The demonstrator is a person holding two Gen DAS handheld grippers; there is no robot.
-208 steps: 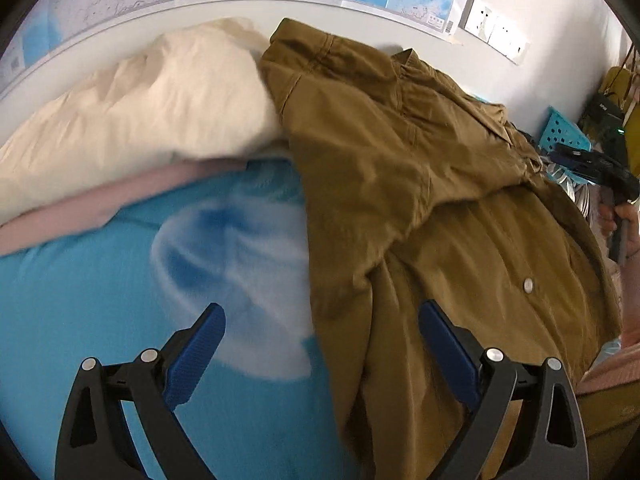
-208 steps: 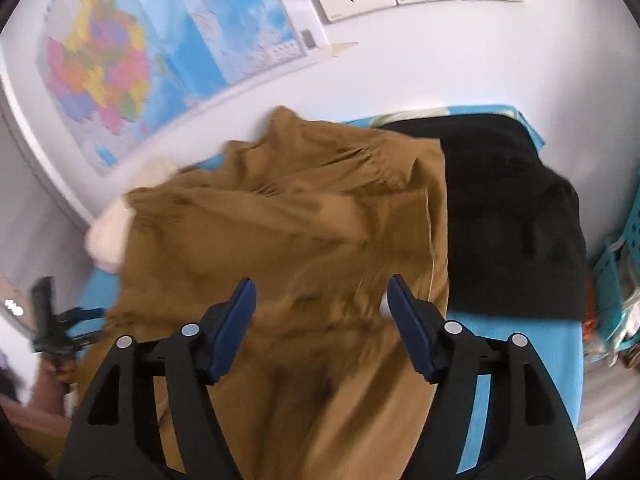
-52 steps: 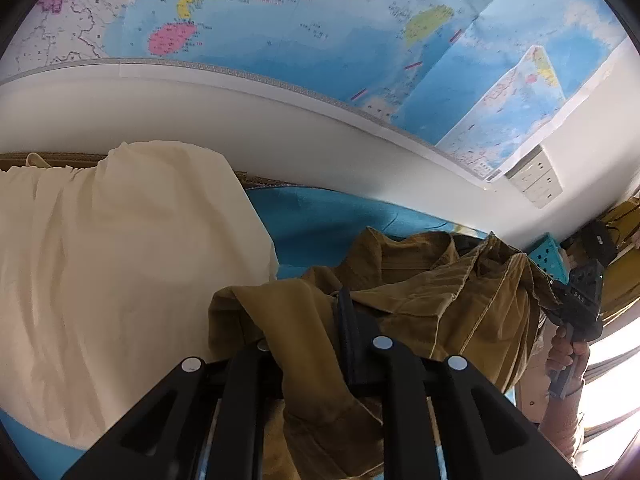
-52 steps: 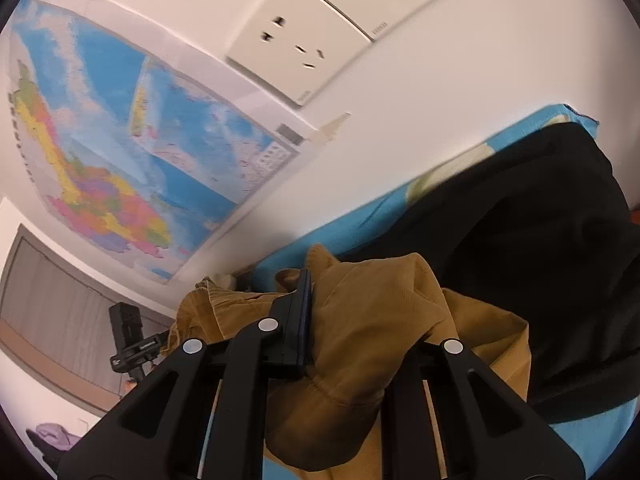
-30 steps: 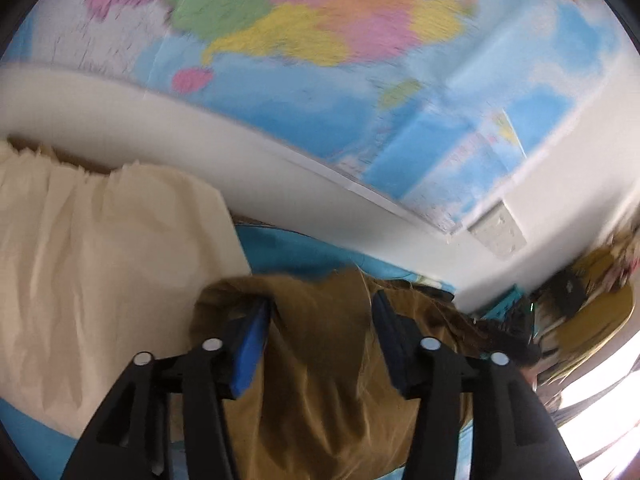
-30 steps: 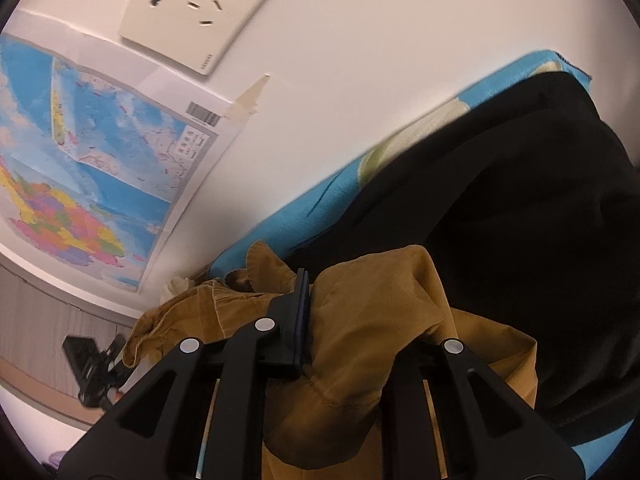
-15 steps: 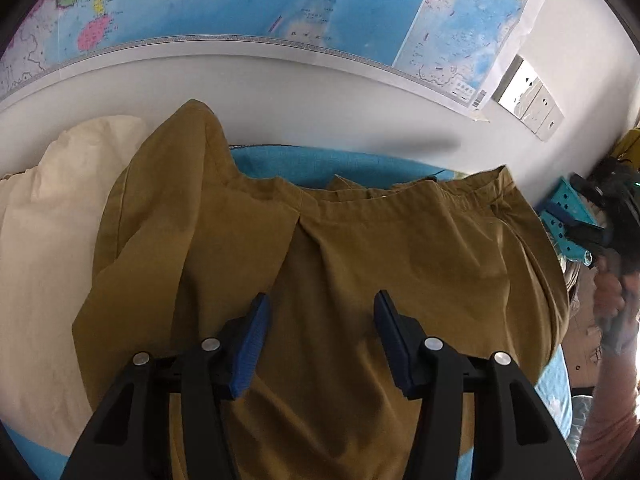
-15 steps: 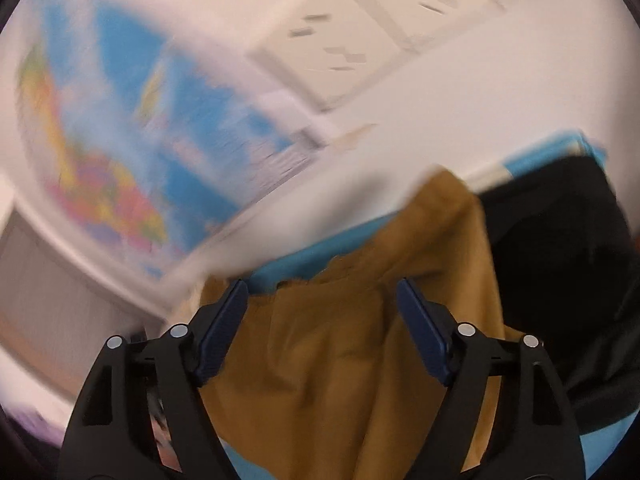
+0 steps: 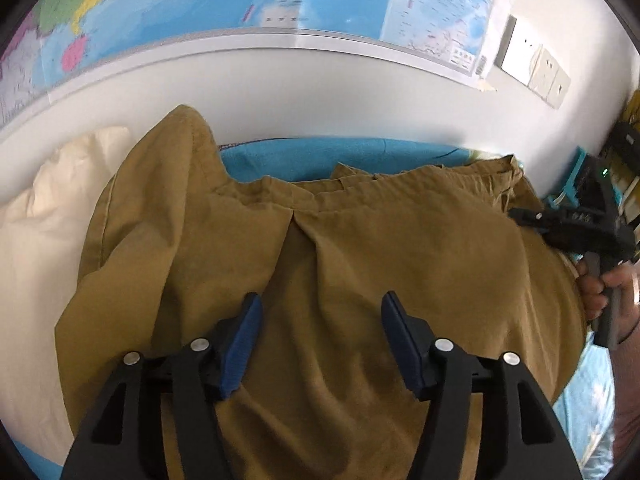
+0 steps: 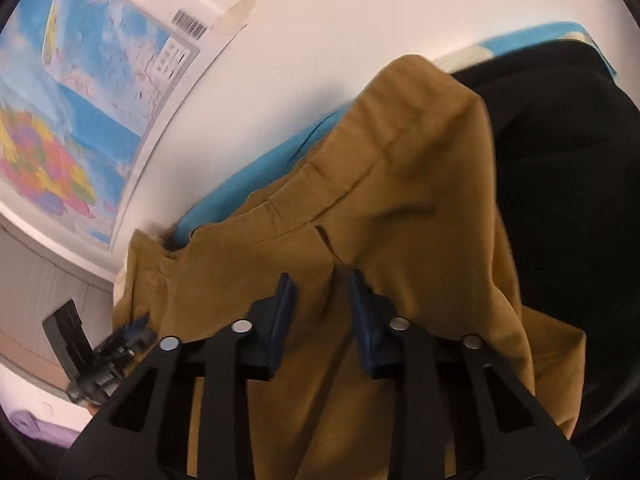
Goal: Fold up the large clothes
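One shirt point(image 9: 360, 248), mustard brown, spread back-up across the blue sheet point(image 9: 304, 156) of the bed, collar toward the far wall. Its left shoulder rides up over the pillow point(image 9: 36, 216); its right edge lies against a black garment point(image 10: 568, 184).

One pillow, cream, at the left of the bed, partly under the shirt.

One black garment, heaped at the right end of the bed, touching the shirt's right side.

One blue sheet, seen as a strip between collar and wall, and again at the near right corner.

One wall map point(image 9: 248, 4), taped to the far wall above the bed; a barcode label at its lower right corner shows in the right wrist view.

Wall sockets point(image 9: 532, 68), a row of white plates right of the map; the count is not clear.

Two grippers, black with blue pads.
- Left gripper point(image 9: 320, 340): over the middle of the shirt's back, jaws apart and opening, cloth below them but nothing pinched.
- Right gripper point(image 10: 322, 314): over the shirt's right part, jaws narrow and closing; a ridge of shirt cloth runs up between the pads, and whether they press on it I cannot tell.

One hand point(image 9: 604, 284), at the far right of the left wrist view, gripping the right gripper's handle.
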